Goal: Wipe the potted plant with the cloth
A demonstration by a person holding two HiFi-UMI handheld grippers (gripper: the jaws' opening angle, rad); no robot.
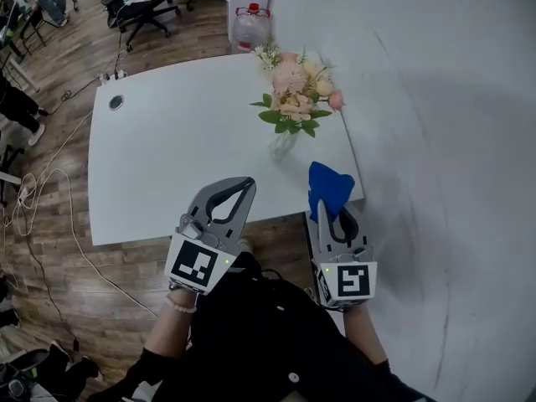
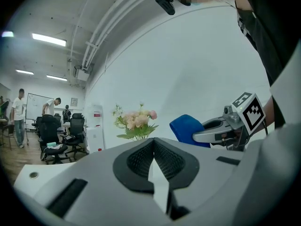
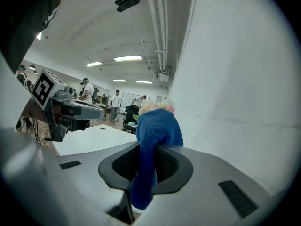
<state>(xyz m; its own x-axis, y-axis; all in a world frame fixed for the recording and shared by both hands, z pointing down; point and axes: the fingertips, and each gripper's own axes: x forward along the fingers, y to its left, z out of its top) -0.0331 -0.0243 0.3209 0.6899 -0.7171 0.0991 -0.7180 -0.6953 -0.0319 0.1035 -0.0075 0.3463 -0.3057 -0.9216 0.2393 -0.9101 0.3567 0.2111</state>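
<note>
A bunch of pink and cream flowers with green leaves (image 1: 295, 95) stands in a clear vase (image 1: 283, 143) near the right edge of the white table (image 1: 167, 157). My right gripper (image 1: 324, 209) is shut on a blue cloth (image 1: 329, 188), held just over the table's near right corner, short of the vase. The cloth (image 3: 153, 145) hangs between the jaws and hides most of the flowers (image 3: 155, 106) in the right gripper view. My left gripper (image 1: 241, 184) is shut with nothing in it, over the table's front edge. The left gripper view has the flowers (image 2: 136, 121), the cloth (image 2: 187, 128) and the right gripper (image 2: 197, 136).
A white wall (image 1: 435, 141) runs along the table's right side. A water jug (image 1: 250, 28) stands behind the table's far edge. Office chairs (image 1: 142, 7) and cables (image 1: 42, 191) lie on the wooden floor at left. People stand far off (image 2: 19, 117).
</note>
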